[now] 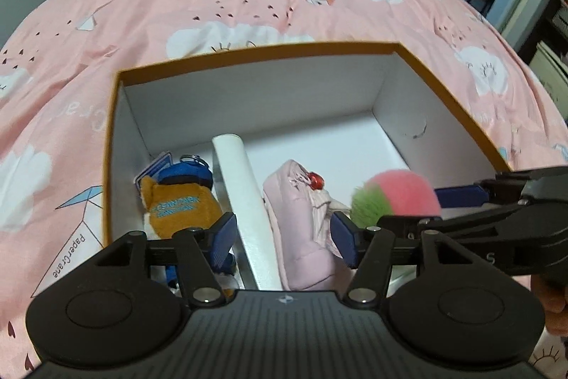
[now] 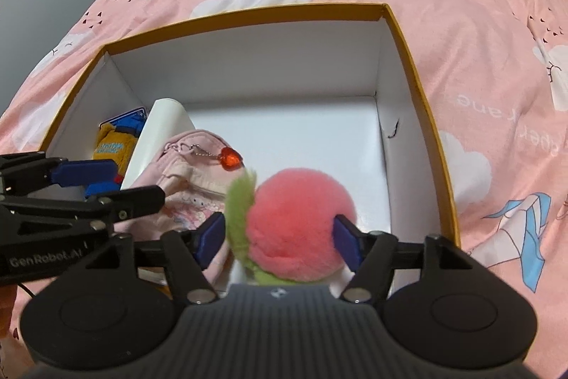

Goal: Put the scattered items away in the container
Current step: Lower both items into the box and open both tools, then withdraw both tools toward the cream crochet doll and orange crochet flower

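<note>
The pink-and-green plush ball (image 2: 294,226) sat between the right gripper (image 2: 280,237)'s spread pads, inside the orange-rimmed box (image 2: 408,59); whether they pressed it was unclear. Only the left wrist view showed the left gripper (image 1: 284,237) standing wide over the white roll (image 1: 245,201), beside the pink pouch (image 1: 298,229) and brown plush toy (image 1: 177,208).

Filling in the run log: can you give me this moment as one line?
left gripper: open over pink pouch | right gripper: open around peach plush | both items in box | plush dog beyond divider
</note>
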Demonstrator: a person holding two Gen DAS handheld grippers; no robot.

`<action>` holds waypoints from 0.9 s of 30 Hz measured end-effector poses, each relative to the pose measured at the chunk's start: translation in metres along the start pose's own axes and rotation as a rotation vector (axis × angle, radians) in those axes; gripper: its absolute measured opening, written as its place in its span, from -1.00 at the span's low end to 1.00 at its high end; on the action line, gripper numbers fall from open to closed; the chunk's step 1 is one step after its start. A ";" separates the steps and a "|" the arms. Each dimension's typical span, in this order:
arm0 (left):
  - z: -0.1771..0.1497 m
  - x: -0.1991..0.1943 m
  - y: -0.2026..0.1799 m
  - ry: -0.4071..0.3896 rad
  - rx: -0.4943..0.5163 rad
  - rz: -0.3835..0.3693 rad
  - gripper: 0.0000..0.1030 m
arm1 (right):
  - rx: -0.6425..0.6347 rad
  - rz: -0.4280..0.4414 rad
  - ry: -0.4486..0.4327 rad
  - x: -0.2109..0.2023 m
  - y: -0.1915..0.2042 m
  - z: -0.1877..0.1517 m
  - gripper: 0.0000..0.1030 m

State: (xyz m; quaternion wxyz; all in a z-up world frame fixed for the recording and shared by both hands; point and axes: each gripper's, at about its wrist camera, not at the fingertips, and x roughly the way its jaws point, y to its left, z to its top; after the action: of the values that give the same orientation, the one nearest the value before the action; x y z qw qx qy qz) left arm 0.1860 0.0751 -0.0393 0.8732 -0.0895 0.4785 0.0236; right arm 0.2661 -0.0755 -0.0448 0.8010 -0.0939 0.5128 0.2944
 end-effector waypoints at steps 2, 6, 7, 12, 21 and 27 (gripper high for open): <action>0.000 -0.004 0.002 -0.025 -0.005 0.002 0.33 | 0.000 -0.003 0.000 -0.001 0.001 0.001 0.45; -0.001 -0.019 0.003 -0.122 -0.021 0.026 0.36 | -0.010 0.000 -0.023 -0.008 0.005 0.000 0.56; -0.001 -0.023 0.003 -0.139 -0.021 0.022 0.36 | -0.018 -0.001 -0.032 -0.011 0.008 0.000 0.61; -0.001 -0.044 0.002 -0.221 -0.010 0.006 0.36 | -0.095 -0.020 -0.130 -0.040 0.023 -0.005 0.64; -0.013 -0.093 -0.004 -0.391 0.040 -0.041 0.42 | -0.164 -0.057 -0.464 -0.108 0.032 -0.036 0.65; -0.037 -0.115 -0.005 -0.459 0.055 -0.101 0.42 | -0.166 -0.079 -0.656 -0.133 0.030 -0.072 0.73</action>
State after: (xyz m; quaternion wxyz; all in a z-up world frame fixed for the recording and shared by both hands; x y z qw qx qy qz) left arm 0.0936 0.0687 0.0388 0.9613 -0.0819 0.2628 -0.0135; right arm 0.1535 -0.1343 0.0436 0.9238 -0.0787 0.1980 0.3182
